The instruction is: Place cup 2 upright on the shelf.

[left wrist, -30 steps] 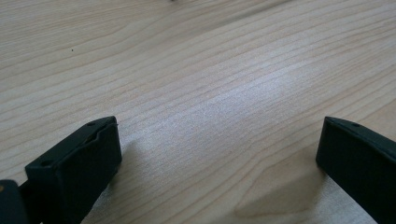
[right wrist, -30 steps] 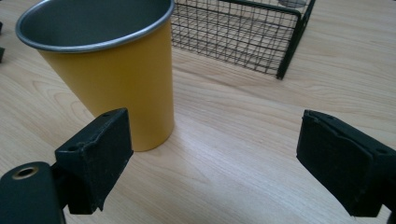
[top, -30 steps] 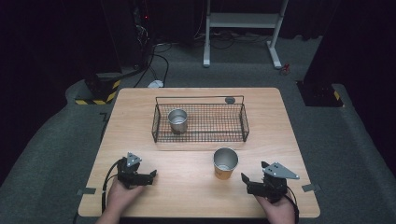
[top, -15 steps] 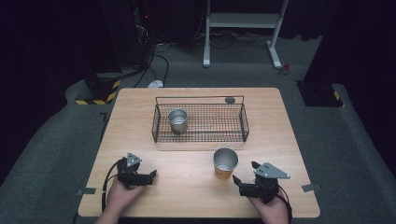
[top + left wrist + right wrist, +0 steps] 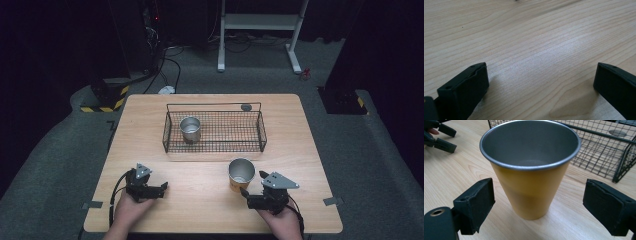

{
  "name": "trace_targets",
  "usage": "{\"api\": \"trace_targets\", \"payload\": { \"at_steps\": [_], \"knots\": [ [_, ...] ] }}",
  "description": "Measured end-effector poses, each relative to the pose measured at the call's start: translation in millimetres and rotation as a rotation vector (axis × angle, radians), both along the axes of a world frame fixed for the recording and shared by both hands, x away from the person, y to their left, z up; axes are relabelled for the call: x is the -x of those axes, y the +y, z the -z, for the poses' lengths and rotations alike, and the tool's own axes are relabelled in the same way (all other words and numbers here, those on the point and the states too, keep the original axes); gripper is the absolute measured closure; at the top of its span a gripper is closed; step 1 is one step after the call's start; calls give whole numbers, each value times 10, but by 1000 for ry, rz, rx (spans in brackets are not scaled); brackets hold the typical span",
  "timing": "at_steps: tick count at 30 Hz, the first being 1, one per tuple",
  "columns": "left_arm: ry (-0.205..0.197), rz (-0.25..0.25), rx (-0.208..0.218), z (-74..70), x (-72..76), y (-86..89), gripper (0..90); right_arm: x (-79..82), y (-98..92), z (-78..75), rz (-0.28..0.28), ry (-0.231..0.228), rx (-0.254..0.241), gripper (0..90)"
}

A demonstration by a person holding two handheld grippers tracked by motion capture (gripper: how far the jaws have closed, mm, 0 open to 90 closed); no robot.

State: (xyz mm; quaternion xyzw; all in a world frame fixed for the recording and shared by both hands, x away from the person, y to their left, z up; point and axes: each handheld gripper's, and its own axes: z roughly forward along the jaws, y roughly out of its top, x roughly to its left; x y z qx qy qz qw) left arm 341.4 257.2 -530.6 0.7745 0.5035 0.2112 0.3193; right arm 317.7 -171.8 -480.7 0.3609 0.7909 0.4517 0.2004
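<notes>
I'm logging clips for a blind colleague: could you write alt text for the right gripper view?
An upright yellow metal cup stands on the wooden table between the open right gripper's two black fingers, touching neither. A black wire basket sits behind it, and the other gripper is at top left.

Two metal cups stand on one wooden table: a yellow cup near the front right, and a silver cup inside the left end of the wire basket. There is one black wire basket toward the far side, with one small round grey disc at its far rim. Two handheld grippers rest at the near edge, the left gripper and the right gripper.
</notes>
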Motion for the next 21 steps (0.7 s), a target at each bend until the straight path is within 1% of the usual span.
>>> {"api": "trace_targets", "payload": {
  "at_steps": [7,21],
  "knots": [
    [-1,-1,1,0,-4,-3,1,-81,89,38,-23,3,2,98],
    [-1,-2,1,0,-4,-5,1,-197,222,49,-37,-23,6,98]
  ]
}}
